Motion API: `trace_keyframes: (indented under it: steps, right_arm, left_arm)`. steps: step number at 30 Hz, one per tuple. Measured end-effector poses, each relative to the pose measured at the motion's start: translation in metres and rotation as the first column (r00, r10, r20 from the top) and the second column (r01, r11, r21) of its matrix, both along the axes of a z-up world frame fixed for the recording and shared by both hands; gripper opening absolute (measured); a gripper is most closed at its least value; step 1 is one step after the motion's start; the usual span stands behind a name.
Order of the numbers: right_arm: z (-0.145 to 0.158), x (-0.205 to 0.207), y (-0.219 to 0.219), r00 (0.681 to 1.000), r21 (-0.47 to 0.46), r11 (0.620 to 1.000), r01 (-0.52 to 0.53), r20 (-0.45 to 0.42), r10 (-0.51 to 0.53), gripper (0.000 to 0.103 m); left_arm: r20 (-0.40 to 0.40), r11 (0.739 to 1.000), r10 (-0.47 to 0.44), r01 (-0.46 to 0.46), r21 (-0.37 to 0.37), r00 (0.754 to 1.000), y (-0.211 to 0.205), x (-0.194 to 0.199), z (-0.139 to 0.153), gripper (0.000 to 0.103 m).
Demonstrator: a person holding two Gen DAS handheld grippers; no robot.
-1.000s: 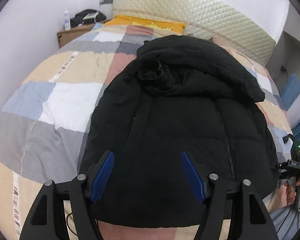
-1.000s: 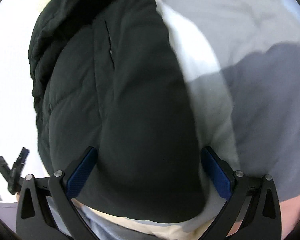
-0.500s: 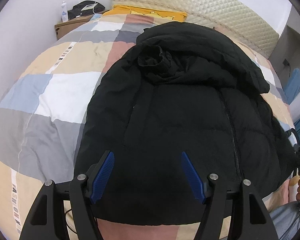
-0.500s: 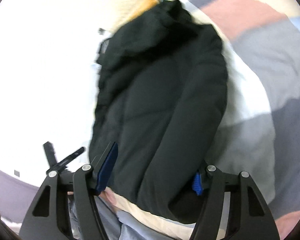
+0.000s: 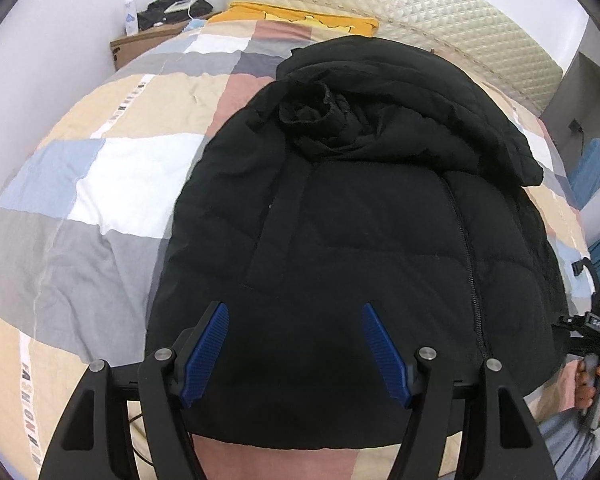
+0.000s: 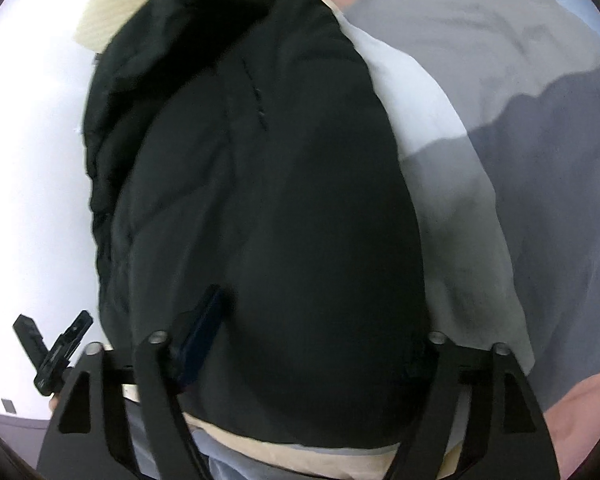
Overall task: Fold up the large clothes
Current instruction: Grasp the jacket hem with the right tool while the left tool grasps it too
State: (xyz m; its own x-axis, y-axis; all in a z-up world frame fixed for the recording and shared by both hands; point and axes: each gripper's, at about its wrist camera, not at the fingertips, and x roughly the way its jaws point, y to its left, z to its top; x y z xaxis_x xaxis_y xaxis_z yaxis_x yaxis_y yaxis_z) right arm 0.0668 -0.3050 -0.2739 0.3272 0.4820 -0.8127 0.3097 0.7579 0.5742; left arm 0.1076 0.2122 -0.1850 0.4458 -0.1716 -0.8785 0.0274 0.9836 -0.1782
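Since half a second ago the right gripper (image 6: 312,344) has swung back low over the jacket's (image 5: 360,240) hem corner; the left gripper (image 5: 296,348) has barely shifted. The left fingers stand wide and empty above the hem. The right ones look spread around the padded edge, one blue pad hidden, so I cannot tell whether they grip. Best pinch deep into the puffy hem before lifting. Beyond the fingertips, the jacket runs lengthwise up the patchwork bedspread (image 5: 112,184), hood (image 5: 400,92) toward the headboard (image 5: 440,20).
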Motion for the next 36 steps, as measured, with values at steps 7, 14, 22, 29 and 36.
trace_keyframes:
  steps: [7,14,22,29,36]
  right_arm:
    - [0.007,0.007,0.026,0.990,0.022,0.993,-0.113,0.084,0.111,0.093]
    - [0.031,0.007,0.036,0.975,-0.014,0.994,-0.110,0.191,0.111,0.024]
    - [0.040,-0.001,0.021,0.966,0.024,0.995,-0.100,0.241,0.092,0.020]
    - [0.030,-0.006,-0.001,0.983,0.075,0.995,-0.061,0.178,0.047,0.020]
    - [0.023,-0.006,-0.004,0.989,0.116,0.993,-0.030,0.147,0.013,0.021]
  left_arm:
    - [-0.019,0.999,0.009,-0.010,-0.047,1.000,0.005,0.001,-0.004,0.069]
    - [-0.068,0.979,0.042,-0.055,-0.196,0.997,0.033,0.008,-0.001,0.069]
    - [-0.240,0.932,0.123,-0.195,-0.305,0.963,0.100,0.041,-0.015,0.076]
    - [-0.422,0.885,0.150,-0.312,-0.346,0.894,0.139,0.051,-0.073,0.087]
    - [-0.502,0.822,-0.020,-0.272,-0.501,0.865,0.110,0.063,-0.100,0.090]
